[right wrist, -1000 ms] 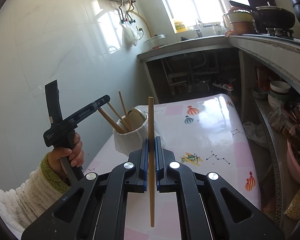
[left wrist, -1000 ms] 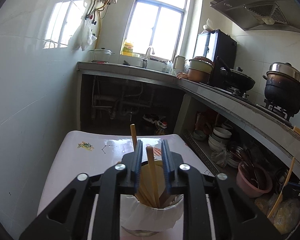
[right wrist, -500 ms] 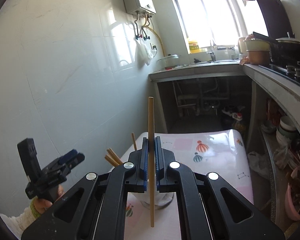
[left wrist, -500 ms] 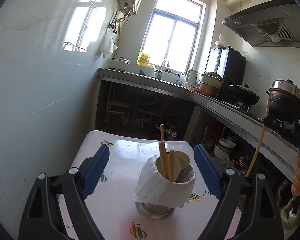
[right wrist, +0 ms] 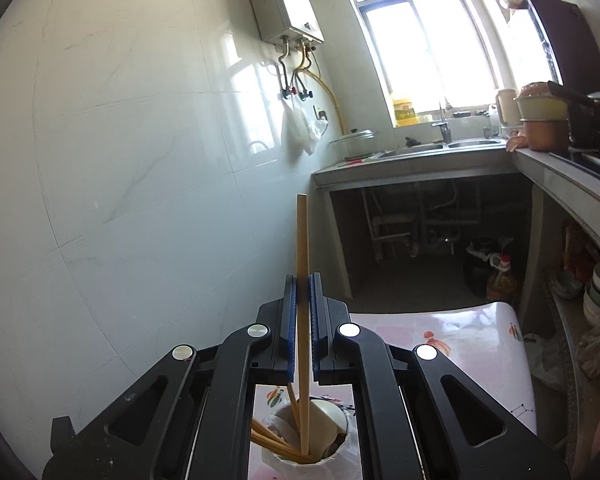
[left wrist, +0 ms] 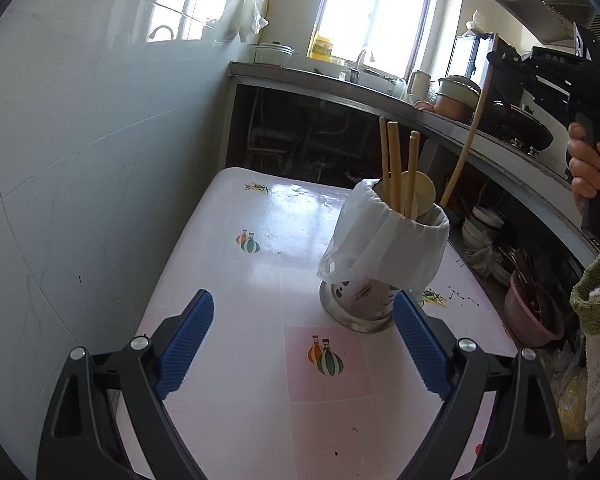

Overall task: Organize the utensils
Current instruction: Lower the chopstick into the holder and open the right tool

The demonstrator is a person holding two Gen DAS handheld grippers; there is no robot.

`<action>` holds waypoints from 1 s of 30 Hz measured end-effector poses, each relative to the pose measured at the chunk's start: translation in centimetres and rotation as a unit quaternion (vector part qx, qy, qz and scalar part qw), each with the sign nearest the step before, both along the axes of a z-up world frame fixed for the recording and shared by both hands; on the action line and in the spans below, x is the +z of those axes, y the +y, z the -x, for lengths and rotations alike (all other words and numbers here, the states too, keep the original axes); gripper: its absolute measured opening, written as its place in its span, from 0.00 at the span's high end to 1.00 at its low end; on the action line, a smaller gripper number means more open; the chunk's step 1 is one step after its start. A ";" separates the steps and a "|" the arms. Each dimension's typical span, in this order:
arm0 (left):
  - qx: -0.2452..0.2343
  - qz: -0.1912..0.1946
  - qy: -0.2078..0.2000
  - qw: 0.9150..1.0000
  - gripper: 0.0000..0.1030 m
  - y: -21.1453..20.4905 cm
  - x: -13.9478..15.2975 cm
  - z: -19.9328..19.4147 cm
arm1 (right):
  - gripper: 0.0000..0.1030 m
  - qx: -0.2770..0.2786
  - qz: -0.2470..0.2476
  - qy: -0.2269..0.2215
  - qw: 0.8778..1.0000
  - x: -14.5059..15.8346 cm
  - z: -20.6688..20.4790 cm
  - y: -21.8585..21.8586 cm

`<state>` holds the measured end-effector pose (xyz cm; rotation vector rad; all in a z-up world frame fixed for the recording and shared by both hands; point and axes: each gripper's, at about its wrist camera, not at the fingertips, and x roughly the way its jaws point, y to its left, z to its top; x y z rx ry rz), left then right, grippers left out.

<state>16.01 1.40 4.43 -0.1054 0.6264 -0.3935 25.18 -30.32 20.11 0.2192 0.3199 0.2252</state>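
A metal utensil holder (left wrist: 358,306) lined with a white plastic bag stands on the pink patterned table (left wrist: 260,264). It holds several wooden chopsticks (left wrist: 392,168) and a wooden spoon (left wrist: 420,196). My left gripper (left wrist: 300,336) is open and empty, low over the table in front of the holder. My right gripper (right wrist: 301,300) is shut on one wooden chopstick (right wrist: 302,240), held upright right above the holder (right wrist: 308,440), its lower tip inside the holder's mouth. In the left wrist view that chopstick (left wrist: 466,140) slants down toward the holder's right rim.
A white tiled wall (left wrist: 80,140) runs along the table's left side. A concrete counter (left wrist: 480,152) with pots and a stove stands to the right, with bowls (left wrist: 484,224) and a pink basin (left wrist: 532,316) stored under it. A sink (right wrist: 440,148) is at the back.
My left gripper let go of the chopsticks in the holder, opened wide and drew back. My right gripper carried its chopstick over the holder and lowered the tip into it.
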 end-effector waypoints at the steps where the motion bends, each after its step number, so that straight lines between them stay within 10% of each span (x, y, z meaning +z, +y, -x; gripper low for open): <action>1: 0.000 0.002 0.006 1.000 0.14 0.0 -0.3 -0.1 | 0.96 -0.002 0.007 0.001 1.000 -0.4 -0.4 0.2; 20: 0.038 -0.016 0.019 0.999 0.06 -0.2 -1.0 0.6 | 0.96 0.033 0.122 0.092 0.988 -10.2 -0.5 4.7; 30: 0.065 -0.035 0.024 0.997 0.06 -0.3 -0.4 1.6 | 0.94 0.041 0.082 0.130 0.987 -10.5 -0.2 3.9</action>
